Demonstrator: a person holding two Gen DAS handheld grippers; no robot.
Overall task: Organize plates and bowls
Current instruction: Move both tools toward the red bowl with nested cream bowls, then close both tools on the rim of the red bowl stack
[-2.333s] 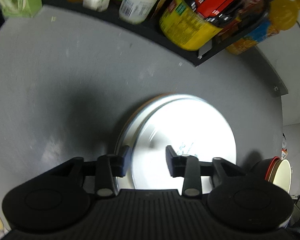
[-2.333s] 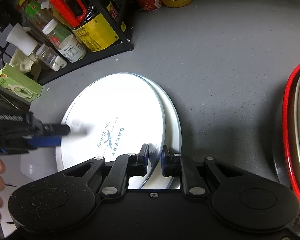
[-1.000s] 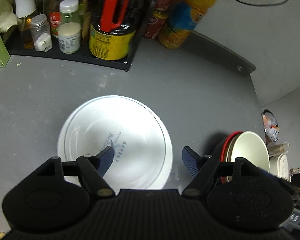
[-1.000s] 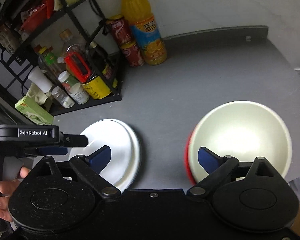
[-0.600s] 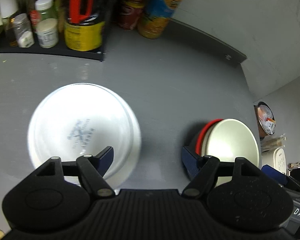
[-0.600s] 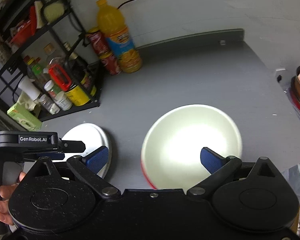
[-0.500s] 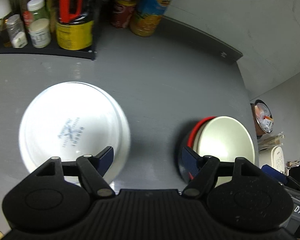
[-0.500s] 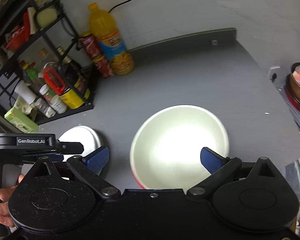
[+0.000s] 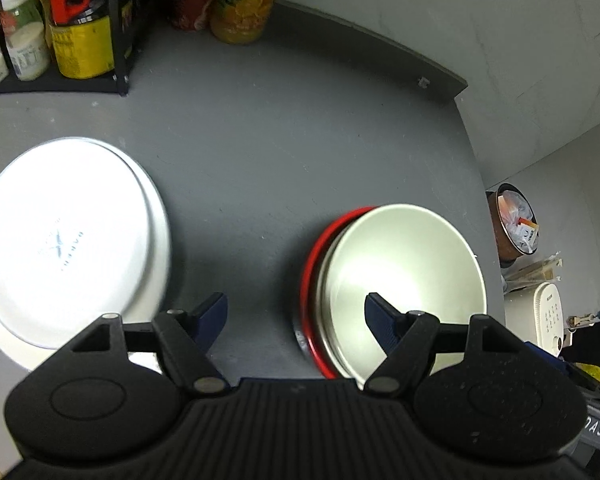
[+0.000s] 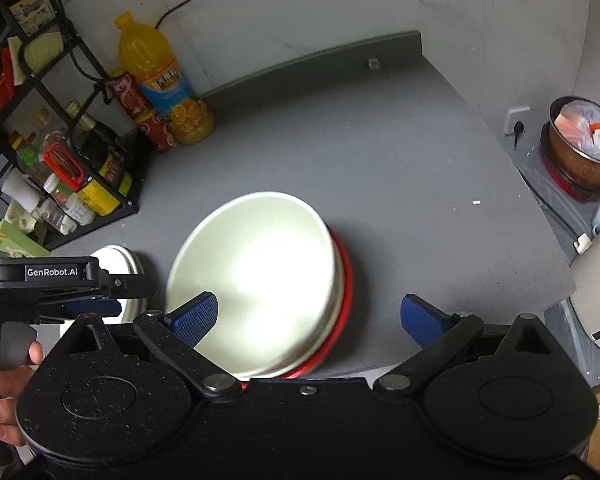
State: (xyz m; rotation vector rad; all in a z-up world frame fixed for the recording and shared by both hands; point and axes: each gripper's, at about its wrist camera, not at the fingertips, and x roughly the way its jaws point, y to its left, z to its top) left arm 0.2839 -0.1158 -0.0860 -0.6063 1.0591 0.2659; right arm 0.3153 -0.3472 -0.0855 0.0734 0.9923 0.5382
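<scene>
The stack of bowls (image 9: 400, 280) sat on the grey counter (image 9: 280, 128) toward its right end, a pale cream bowl nested on top of a red-rimmed one whose edge showed as a crescent on the left side in the left wrist view. The white plates (image 9: 64, 236), two of them stacked slightly off-centre with a faint printed mark on the top one, lay well apart from the bowls toward the left. The left gripper (image 9: 296, 316) hung over the bare counter between the two stacks with its jaws spread and nothing between them; its right-hand finger sat over the near-left part of the cream bowl and its left-hand finger just beside the plates' edge. The right gripper (image 10: 310, 314) was also spread wide and empty, and the bowls lay straight ahead of it, a little to the left of its centre line, so that its left finger overlapped the bowl's near rim while the other finger stood over open counter. Being round, the bowls offered no long axis, so only the rim mattered, and the right gripper looked the better lined up for it. A rack of jars (image 10: 64, 168) and an orange drink bottle (image 10: 160, 80) stood at the back, clear of both stacks.
</scene>
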